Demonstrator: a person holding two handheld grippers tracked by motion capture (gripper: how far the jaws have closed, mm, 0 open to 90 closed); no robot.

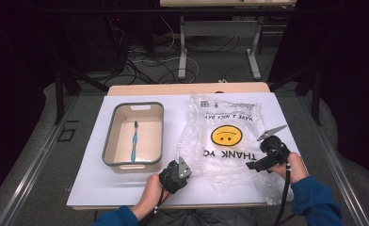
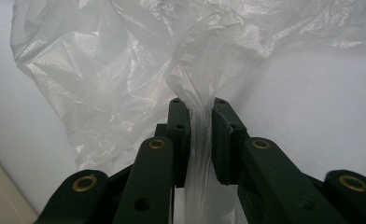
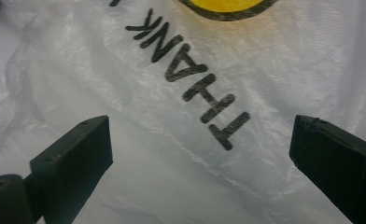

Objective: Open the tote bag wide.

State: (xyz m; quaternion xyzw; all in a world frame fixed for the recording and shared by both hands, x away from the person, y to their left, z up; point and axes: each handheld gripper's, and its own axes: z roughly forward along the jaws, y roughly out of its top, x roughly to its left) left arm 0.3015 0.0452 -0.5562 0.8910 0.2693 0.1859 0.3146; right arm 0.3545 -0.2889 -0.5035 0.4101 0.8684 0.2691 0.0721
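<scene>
A clear plastic bag (image 1: 222, 136) with a yellow smiley face and black "THANK YOU" lettering lies flat on the white table (image 1: 98, 188). My left gripper (image 1: 179, 170) sits at the bag's near left corner, shut on a strip of the plastic bag (image 2: 200, 135) that runs between its jaws. My right gripper (image 1: 262, 157) hovers over the bag's near right part, open, with the printed plastic bag (image 3: 204, 93) beneath its wide-apart jaws. A blue toothbrush (image 1: 134, 140) lies inside the beige bin (image 1: 108, 146) to the left.
The bin with a grey rim stands on the left half of the table. Bare white table surface lies along the front edge and at the far left. Beyond the table are cables and metal frame legs on the floor.
</scene>
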